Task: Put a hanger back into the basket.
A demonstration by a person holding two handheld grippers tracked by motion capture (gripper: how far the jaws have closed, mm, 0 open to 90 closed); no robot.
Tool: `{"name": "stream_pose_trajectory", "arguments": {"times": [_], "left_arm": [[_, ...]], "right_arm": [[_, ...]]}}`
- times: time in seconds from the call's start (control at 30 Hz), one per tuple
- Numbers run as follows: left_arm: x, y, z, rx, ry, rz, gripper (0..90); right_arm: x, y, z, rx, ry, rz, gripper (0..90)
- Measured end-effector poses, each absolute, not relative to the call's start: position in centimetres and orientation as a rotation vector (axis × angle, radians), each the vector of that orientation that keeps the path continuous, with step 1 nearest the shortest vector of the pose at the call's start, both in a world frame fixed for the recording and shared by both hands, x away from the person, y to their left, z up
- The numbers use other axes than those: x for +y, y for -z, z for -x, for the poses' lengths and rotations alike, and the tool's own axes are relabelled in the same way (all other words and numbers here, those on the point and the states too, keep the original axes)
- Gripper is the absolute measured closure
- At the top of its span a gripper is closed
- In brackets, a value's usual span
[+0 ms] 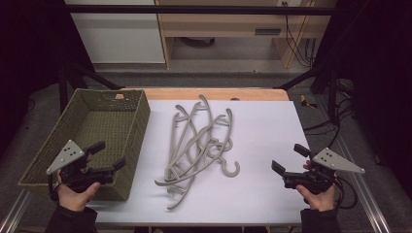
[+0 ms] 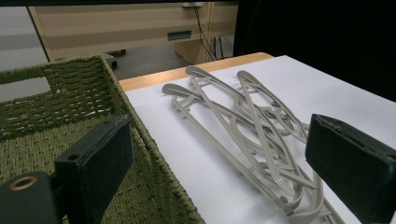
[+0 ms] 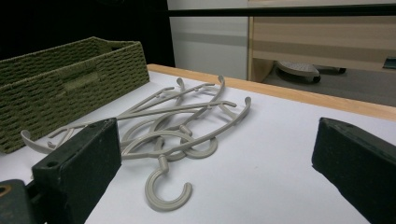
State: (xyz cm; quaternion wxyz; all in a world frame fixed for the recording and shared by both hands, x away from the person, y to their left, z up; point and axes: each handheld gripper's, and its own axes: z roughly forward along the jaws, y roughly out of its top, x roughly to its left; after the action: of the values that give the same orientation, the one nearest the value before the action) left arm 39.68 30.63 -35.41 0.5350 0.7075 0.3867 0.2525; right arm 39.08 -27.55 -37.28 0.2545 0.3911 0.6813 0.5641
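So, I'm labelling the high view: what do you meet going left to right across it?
Left gripper → green woven basket → pile of grey hangers → right gripper.

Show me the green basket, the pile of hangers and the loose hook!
green basket (image 1: 138, 127), high view, right wall.
pile of hangers (image 1: 194, 145), high view, middle of the tangle.
hook (image 3: 164, 198), right gripper view, bottom of its curve.

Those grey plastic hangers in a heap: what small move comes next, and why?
Probably the right gripper eases forward to the pile of grey plastic hangers: its jaws stand open and empty, the hook lies nearest it, and the green woven basket holds nothing.
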Motion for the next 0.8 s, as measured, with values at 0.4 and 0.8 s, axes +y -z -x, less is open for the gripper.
{"name": "stream_pose_trajectory", "arguments": {"times": [0.4, 0.8], "left_arm": [[28.6, 35.1, -39.4, 0.87, -0.586, -1.74, 7.4], [25.0, 34.7, -39.7, 0.796, -0.54, -1.82, 7.4]], "right_arm": [[-27.5, 37.3, -39.1, 1.851, -1.537, -1.065, 1.7], [-27.1, 37.1, -39.1, 1.863, -1.533, -1.05, 1.7]]}}
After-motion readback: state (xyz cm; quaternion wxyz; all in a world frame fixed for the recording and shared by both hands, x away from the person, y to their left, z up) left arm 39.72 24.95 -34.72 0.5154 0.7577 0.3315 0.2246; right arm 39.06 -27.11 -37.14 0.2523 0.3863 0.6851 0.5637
